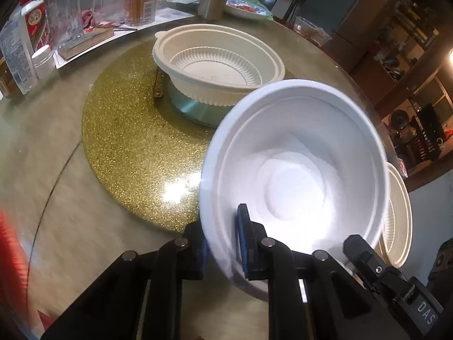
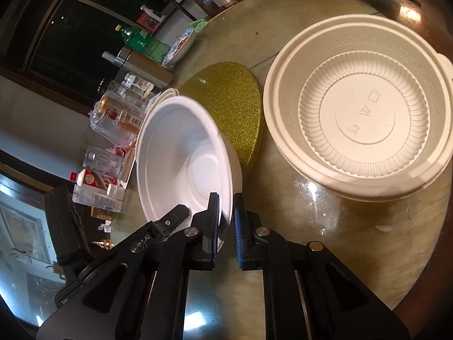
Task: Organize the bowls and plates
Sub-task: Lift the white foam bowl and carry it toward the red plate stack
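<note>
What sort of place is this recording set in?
Probably a home dining room. A round stone-look table carries a gold glitter turntable, liquor bottles and a patterned dish of food, with cluttered shelves behind it.

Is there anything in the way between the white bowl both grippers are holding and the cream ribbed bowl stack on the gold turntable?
Nothing visible. Left gripper and right gripper clamp the white plastic bowl by its rim; only bare gold glitter turntable separates it from the cream ribbed bowl stack.
</note>
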`<state>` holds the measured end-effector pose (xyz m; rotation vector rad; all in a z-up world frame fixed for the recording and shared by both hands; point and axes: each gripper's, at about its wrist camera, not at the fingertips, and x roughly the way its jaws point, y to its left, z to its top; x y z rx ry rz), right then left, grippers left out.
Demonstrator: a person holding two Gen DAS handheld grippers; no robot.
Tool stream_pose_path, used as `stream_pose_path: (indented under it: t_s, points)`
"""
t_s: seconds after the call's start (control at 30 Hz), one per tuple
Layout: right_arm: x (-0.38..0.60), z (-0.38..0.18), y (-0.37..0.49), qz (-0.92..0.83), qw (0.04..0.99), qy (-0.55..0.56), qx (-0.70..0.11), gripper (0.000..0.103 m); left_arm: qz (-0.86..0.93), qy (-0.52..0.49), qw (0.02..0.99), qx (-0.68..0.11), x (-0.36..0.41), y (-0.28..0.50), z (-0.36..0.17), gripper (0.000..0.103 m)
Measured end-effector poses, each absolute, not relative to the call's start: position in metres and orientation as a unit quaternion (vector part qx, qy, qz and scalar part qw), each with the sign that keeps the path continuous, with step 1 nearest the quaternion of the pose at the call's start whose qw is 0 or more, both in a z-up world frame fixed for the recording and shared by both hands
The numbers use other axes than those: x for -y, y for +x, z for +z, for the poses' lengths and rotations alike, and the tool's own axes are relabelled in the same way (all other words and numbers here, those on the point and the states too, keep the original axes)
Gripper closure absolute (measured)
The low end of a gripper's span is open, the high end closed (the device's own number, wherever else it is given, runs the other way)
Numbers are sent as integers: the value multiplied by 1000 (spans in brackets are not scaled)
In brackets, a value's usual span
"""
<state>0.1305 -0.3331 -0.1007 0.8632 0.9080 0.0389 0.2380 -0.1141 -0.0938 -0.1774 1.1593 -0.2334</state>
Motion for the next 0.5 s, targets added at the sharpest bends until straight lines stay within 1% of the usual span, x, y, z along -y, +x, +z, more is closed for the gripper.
stream_pose_path:
  t_s: [0.5]
  points:
    - [321, -101, 126, 31, 806, 397, -438, 95, -97, -72, 839, -530, 106, 221, -88, 89]
